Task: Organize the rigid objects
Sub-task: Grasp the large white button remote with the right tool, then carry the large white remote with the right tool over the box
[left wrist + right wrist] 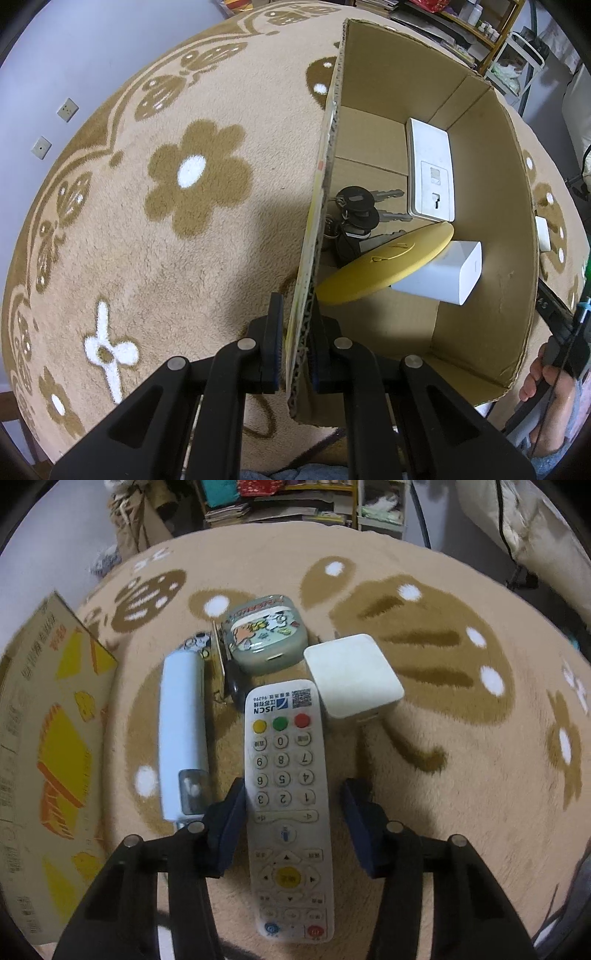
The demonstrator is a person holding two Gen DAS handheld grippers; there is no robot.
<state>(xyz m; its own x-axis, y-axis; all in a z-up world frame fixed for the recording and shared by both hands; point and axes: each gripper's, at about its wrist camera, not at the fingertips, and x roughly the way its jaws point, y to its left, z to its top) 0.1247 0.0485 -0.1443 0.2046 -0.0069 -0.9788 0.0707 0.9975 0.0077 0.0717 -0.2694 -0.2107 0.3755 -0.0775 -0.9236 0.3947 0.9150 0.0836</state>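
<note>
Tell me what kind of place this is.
Probably a lived-in home room, used partly for storage: a plush beige flower-patterned rug covers the work surface, cluttered shelves of books and bottles stand behind, and wall sockets dot a plain wall.

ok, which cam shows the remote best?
Right wrist: the remote lies full length on the blanket between the right gripper's jaws, buttons readable. The left wrist view doesn't show it, only the cardboard box.

I see my beige flower-patterned rug (147, 240) filling the frame, two wall sockets (67, 109) at far left, cluttered shelves (295, 502) along the top edge.
</note>
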